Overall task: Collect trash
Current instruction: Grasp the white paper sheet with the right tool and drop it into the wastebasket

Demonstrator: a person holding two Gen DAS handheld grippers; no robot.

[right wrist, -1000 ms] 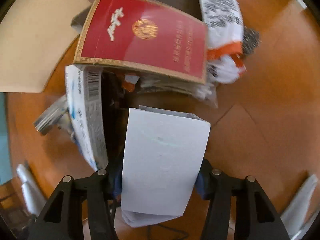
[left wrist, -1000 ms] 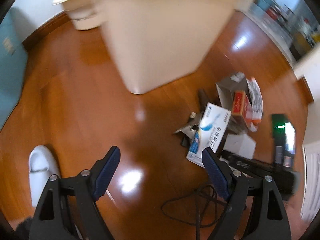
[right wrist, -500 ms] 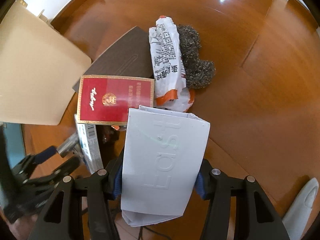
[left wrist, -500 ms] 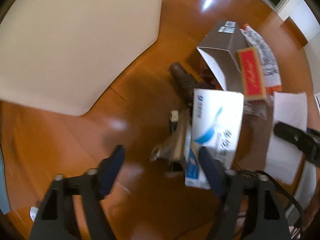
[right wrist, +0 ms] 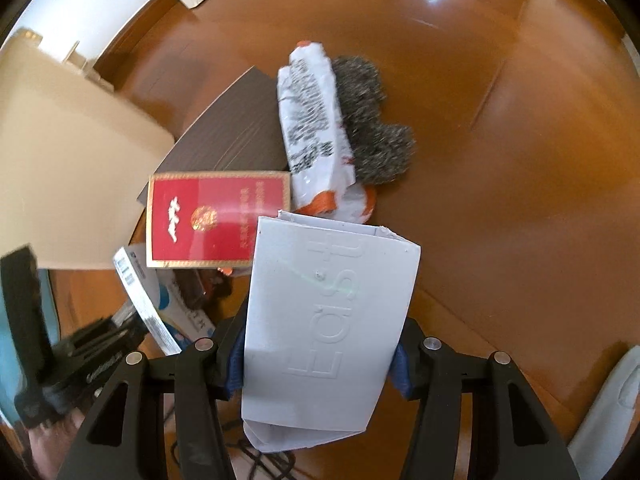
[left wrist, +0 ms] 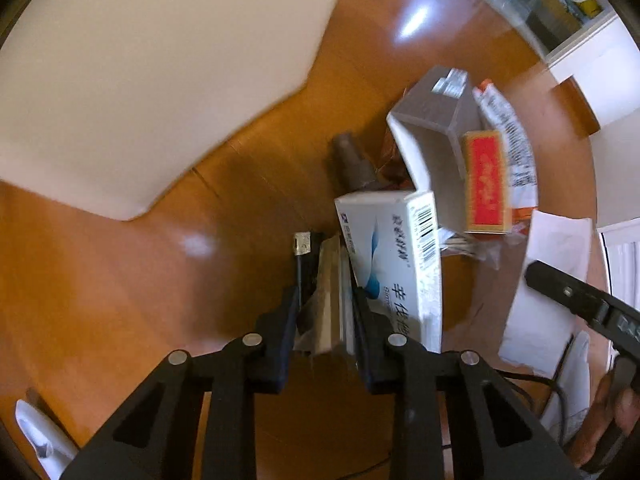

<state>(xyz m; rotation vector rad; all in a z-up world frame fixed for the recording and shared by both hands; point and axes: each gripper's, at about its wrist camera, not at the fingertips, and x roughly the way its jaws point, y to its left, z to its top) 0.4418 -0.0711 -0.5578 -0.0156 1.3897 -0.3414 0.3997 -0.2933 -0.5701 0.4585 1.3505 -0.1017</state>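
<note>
Your left gripper (left wrist: 326, 300) was clamped on a flat crumpled wrapper (left wrist: 325, 304), with the blue-and-white carton (left wrist: 394, 256) pressed against the right finger's outer side; I couldn't tell if the carton was caught too. A small metal-tipped plug (left wrist: 302, 243) sat just ahead of the left finger. Your right gripper (right wrist: 320, 354) was clenched on the white embossed box (right wrist: 330, 320), held flat between both blue pads (right wrist: 236, 364), its far end open and its near end sticking out crumpled past the fingers.

The rest of the trash lay in a pile on the wood floor (right wrist: 520, 140): red cigarette pack (right wrist: 218, 224) on top, touching the white box's far left corner; the dark grey open carton (right wrist: 236, 132) under it; the white printed snack bag (right wrist: 316, 128) beside it with orange at its near end; a grey steel-wool scourer (right wrist: 372, 120) touching the bag's right side. In the left wrist view a brown cylinder (left wrist: 354, 158) lay behind the blue-and-white carton. The beige bin (left wrist: 152, 68) stood close to the pile's left. A black cable (left wrist: 556, 396) ran along the floor near your right hand (left wrist: 612, 412). The left view was motion-blurred.
</note>
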